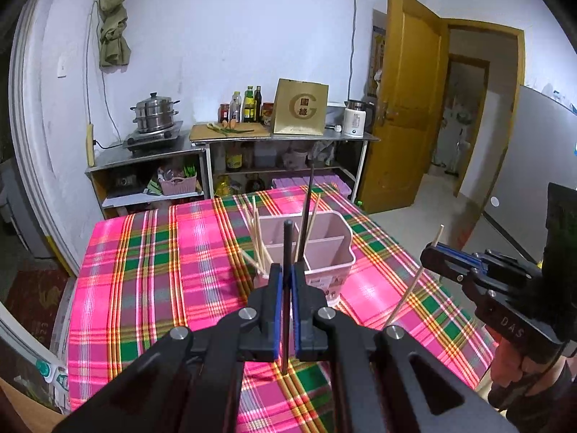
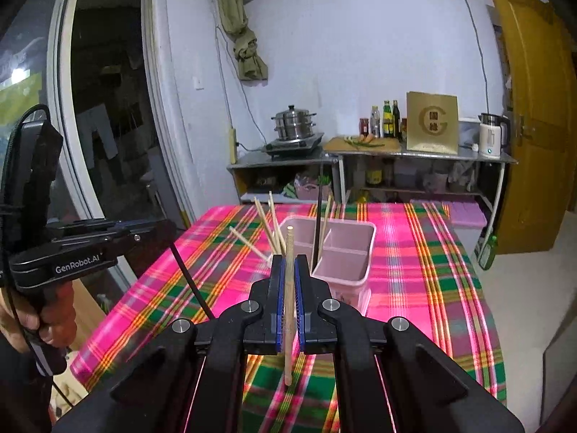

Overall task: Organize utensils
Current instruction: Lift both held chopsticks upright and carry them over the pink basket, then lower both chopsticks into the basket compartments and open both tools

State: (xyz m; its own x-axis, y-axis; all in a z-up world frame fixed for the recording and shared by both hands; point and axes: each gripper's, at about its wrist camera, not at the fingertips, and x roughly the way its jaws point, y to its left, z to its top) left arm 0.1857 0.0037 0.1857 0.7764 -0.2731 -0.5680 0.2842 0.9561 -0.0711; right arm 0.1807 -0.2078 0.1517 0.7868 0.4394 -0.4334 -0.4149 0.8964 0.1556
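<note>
A pink divided utensil holder [image 1: 326, 249] [image 2: 346, 252] stands on the plaid tablecloth. It holds several wooden chopsticks [image 1: 258, 238] [image 2: 268, 223] and one black chopstick [image 1: 305, 213] [image 2: 318, 227]. My left gripper [image 1: 287, 274] is shut on a black chopstick [image 1: 286, 299], held upright just in front of the holder; it shows at the left of the right wrist view [image 2: 189, 281]. My right gripper [image 2: 289, 270] is shut on a wooden chopstick [image 2: 288, 310], also upright near the holder; it shows at the right of the left wrist view [image 1: 414, 281].
The table with the pink and green plaid cloth [image 1: 144, 270] [image 2: 432, 259] fills the foreground. Behind it stand steel shelves with a steamer pot [image 1: 155, 113], bottles [image 1: 249, 104], a gold box [image 1: 301, 112] and a kettle [image 1: 355, 119]. A yellow door [image 1: 404, 108] is open at the right.
</note>
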